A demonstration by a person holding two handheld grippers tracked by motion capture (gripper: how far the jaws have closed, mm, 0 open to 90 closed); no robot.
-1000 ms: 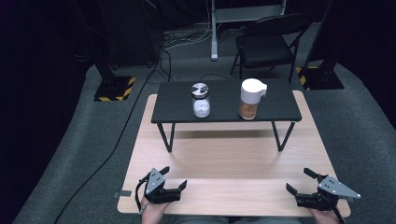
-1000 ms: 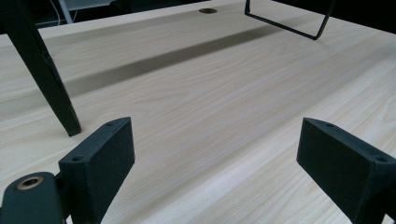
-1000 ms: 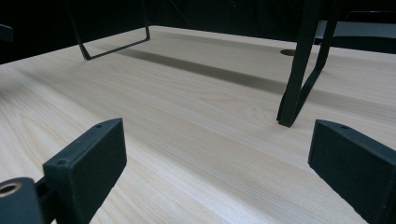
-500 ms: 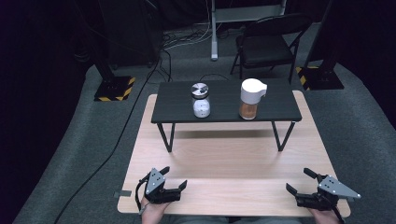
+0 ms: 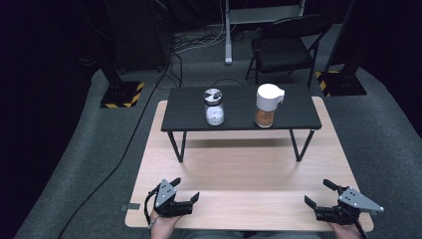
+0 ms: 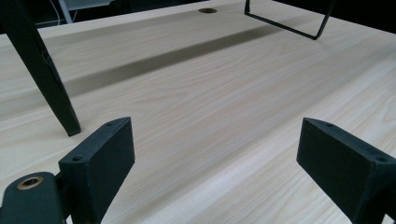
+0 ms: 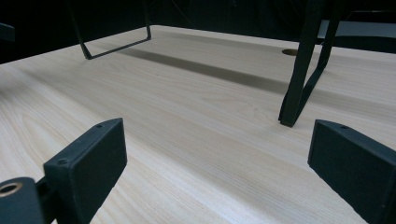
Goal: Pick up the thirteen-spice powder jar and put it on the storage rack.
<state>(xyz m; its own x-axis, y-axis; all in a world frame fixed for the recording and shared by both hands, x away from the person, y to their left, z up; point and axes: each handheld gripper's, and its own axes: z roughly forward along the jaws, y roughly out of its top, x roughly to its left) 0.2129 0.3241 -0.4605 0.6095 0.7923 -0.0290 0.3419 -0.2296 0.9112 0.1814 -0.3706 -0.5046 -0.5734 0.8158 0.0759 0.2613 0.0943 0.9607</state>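
Two grippers, the left gripper and the right gripper, rest in front of the black stand, jaws apart, holding nothing. On the stand, the small jar and white-lidded jar wait. Next probably a forward reach. Nothing has moved since before.

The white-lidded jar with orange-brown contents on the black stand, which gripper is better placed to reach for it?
Right, probably. The white-lidded jar stands on the right half of the black stand, nearer the right gripper than the left gripper. Both rest open and empty at the near edge of the wooden table.
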